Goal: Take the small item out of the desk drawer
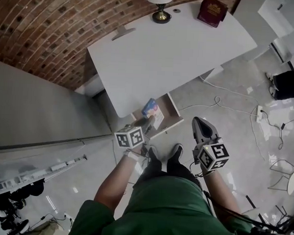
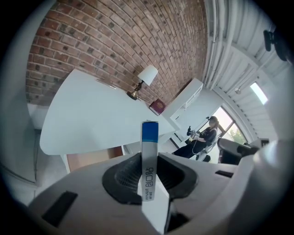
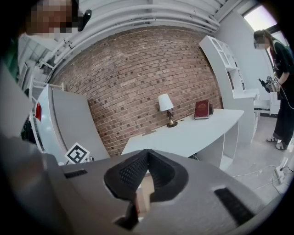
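A small flat white packet with a blue top (image 2: 149, 156) stands upright between the jaws of my left gripper (image 2: 148, 176), which is shut on it. In the head view the packet (image 1: 150, 108) is held by my left gripper (image 1: 147, 120) just above the open wooden drawer (image 1: 169, 118) under the white desk (image 1: 165, 51). My right gripper (image 1: 200, 123) hangs to the right of the drawer, over the floor. Its jaws (image 3: 147, 156) are shut with nothing between them.
A lamp (image 1: 160, 4) and a dark red book (image 1: 212, 11) stand at the desk's far edge against the brick wall. Cables and a power strip (image 1: 259, 112) lie on the floor to the right. A grey cabinet (image 1: 34, 108) stands at the left. A person (image 3: 280, 87) stands at the far right.
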A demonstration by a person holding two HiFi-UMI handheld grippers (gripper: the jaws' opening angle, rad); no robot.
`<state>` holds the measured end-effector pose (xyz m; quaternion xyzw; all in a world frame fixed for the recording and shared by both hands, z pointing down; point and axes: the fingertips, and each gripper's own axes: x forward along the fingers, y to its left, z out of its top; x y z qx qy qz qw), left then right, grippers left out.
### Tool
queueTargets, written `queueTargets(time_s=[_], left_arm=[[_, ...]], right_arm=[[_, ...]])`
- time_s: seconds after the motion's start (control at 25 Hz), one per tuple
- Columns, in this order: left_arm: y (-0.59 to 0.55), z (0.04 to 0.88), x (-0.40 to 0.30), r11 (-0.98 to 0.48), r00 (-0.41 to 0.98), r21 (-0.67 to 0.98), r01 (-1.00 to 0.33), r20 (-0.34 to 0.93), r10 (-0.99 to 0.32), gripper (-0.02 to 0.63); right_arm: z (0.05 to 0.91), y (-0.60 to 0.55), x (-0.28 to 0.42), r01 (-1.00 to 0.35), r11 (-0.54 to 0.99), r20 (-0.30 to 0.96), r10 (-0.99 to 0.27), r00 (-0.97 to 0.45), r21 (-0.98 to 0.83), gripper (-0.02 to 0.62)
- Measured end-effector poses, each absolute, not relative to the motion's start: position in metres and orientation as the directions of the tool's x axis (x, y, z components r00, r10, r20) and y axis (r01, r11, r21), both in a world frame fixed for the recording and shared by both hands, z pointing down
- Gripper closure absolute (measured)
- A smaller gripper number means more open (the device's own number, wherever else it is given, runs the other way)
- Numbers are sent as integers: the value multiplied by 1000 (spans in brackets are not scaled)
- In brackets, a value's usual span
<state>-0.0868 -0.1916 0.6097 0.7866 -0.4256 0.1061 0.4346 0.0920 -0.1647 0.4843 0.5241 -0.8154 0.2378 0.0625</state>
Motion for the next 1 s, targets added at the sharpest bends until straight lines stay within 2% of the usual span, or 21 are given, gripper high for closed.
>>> queueTargets(time_s=[0.6,1.0], left_arm=[[-196,483,-106,-364,630,607,-706,305,-714,526],[-196,401,-118,-440,631,606,-663,136,-764,526]], right_arm=[[434,-175,70,-866,402,262,-838,-479,-298,592],[376,-187,75,-868,432,159,-865,-476,-246,592]])
